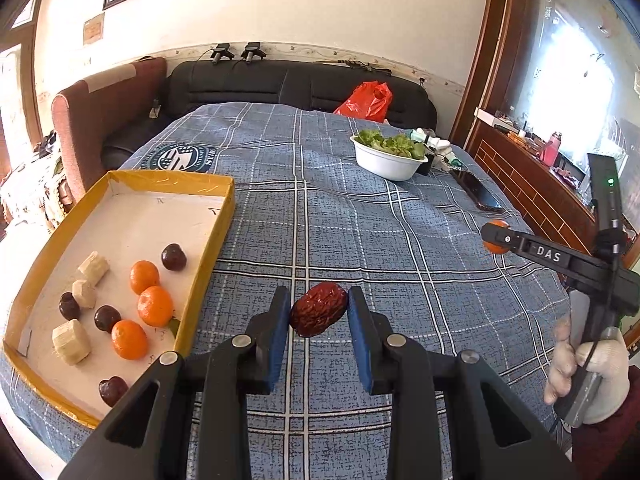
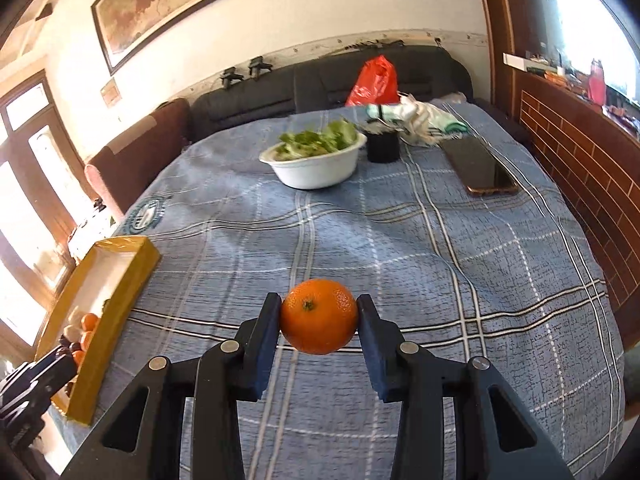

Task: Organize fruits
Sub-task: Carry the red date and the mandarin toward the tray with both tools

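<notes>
Left tool (image 1: 319,309), tipped downward, pinches a wrinkled dark-red date (image 1: 318,309); right tool (image 2: 319,317), equally tipped, squeezes a round orange tangerine (image 2: 319,316) above the blue plaid worktop (image 2: 420,248).

A big picture (image 2: 160,4) hangs on the white wall (image 1: 360,12). A black sofa (image 1: 280,84) sits under it. Bright sun comes through the window (image 1: 576,68) over a brown brick ledge (image 2: 580,160).

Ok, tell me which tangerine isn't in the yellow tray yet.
The tangerine clamped in the right gripper, held above the plaid cloth. The other three lie inside the yellow tray.
</notes>
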Available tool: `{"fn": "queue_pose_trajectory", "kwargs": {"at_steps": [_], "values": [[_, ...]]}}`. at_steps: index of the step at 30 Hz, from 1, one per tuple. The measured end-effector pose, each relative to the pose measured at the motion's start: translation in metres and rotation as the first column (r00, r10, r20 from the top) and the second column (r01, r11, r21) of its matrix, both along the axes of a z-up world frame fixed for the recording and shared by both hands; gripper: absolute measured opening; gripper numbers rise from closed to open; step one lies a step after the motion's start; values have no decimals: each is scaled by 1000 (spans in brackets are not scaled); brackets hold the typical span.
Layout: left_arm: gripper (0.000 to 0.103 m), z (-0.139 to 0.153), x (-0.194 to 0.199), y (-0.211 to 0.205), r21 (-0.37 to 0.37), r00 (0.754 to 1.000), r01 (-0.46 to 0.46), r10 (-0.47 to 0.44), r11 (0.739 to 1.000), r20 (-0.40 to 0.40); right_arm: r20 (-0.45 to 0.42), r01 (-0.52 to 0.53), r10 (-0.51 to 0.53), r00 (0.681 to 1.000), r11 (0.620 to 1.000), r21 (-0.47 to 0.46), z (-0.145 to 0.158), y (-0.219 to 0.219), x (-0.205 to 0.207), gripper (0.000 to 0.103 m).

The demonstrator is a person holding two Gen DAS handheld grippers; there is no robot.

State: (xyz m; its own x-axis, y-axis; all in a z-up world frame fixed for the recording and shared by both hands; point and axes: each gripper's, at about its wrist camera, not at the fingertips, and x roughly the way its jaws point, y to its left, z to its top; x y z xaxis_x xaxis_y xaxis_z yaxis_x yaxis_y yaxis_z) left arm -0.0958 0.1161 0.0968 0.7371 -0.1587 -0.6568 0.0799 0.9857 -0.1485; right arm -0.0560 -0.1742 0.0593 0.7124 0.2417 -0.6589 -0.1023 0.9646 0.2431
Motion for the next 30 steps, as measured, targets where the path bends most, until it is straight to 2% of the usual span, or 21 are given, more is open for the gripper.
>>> {"fn": "queue_pose_trajectory", "kwargs": {"at_steps": [14, 25, 30], "values": [[28, 8, -8, 20, -4, 999, -46, 46, 999, 13, 52, -113, 111, 992, 993, 26, 27, 52, -28, 42], [28, 18, -11, 25, 25, 996, -73, 72, 997, 47, 50, -162, 160, 986, 985, 55, 22, 73, -42, 42], [28, 18, -16, 26, 15, 996, -68, 67, 998, 54, 48, -180, 177, 983, 981, 70, 18, 77, -50, 42]]}}
